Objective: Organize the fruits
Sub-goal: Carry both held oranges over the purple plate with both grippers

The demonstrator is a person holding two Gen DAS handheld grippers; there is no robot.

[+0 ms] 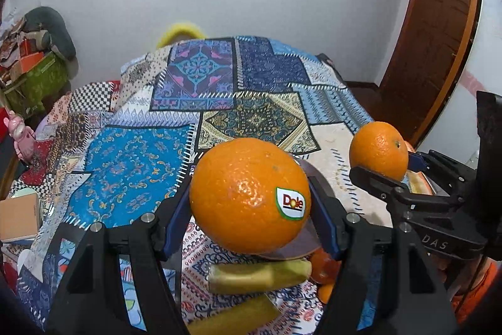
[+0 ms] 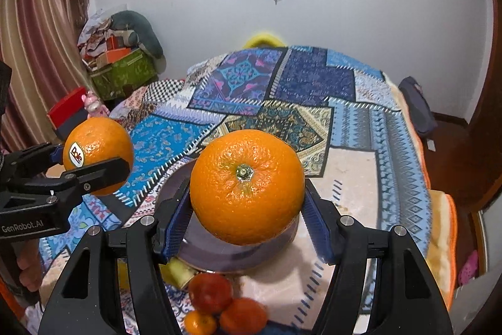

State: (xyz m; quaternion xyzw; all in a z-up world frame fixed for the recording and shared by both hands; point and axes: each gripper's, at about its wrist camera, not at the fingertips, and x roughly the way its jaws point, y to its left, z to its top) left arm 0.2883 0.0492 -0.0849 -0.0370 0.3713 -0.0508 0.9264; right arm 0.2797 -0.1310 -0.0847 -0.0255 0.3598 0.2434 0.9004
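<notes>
Oranges, two of them, one in each gripper, both up in the air over the patchwork bedspread [image 1: 131, 165]. I've got the left gripper [image 1: 251, 203] pinching a big round glossy orange with a Dole sticker [image 1: 248, 193], blue pads pressed on either side of it, sticker facing my left wrist camera low on the right. The right gripper [image 2: 248, 203] is clamped the same way on a second round orange with a green stem button [image 2: 246, 186], the stem pointing straight at the right wrist camera, pebbled skin bright under the light. From each camera I can see the other gripper carrying its fruit off to the side, so the two are held apart and not touching. Under the held fruit sits one dark round plate [image 2: 219, 253] on the pale patch of cloth; I cannot tell whether anything lies on it. Near its close edge I count two yellow-green banana-like pieces [image 1: 260, 275] in the left view, blurred, and in the right view a small cluster of three on the cloth: a red round fruit [image 2: 210, 291], an orange-red one [image 2: 243, 316] touching it, and a little tangerine [image 2: 199, 322] tucked beside them.
</notes>
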